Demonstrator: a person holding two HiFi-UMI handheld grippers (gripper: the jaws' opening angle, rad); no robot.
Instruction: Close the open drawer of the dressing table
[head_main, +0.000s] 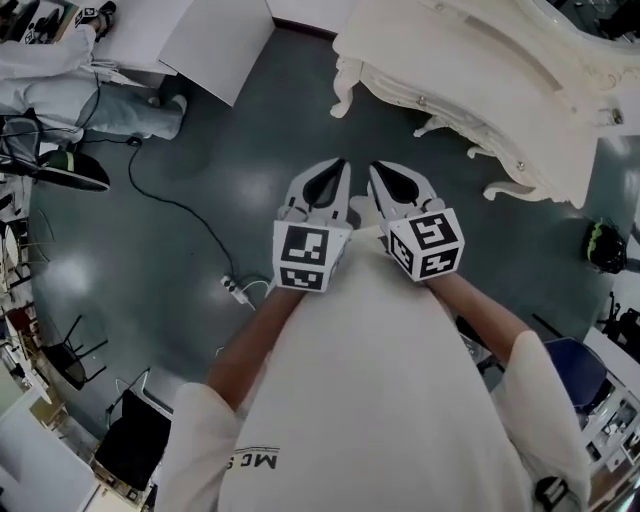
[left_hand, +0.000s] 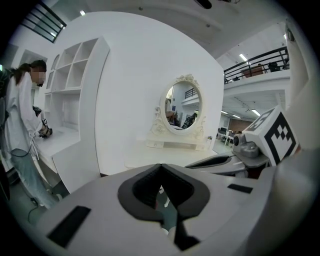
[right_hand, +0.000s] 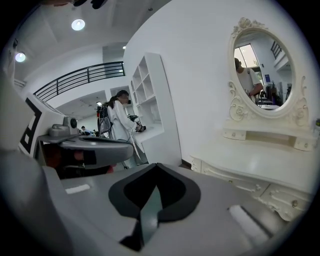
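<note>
The white carved dressing table (head_main: 470, 70) stands at the top right of the head view, a stretch of dark floor away from both grippers. In the right gripper view its drawer fronts (right_hand: 237, 182) with small knobs look flush with the table front; I see none standing out. My left gripper (head_main: 338, 172) and right gripper (head_main: 378, 175) are held side by side in the air, pointing toward the table. Both are shut with nothing between the jaws. The left gripper (left_hand: 161, 166) and right gripper (right_hand: 156, 165) show closed tips in their own views.
An oval mirror (left_hand: 182, 107) sits on the table top. A white shelf unit (left_hand: 75, 100) stands to the left, with a person in a white coat (left_hand: 20, 125) at it. A cable and power strip (head_main: 235, 288) lie on the floor at the left.
</note>
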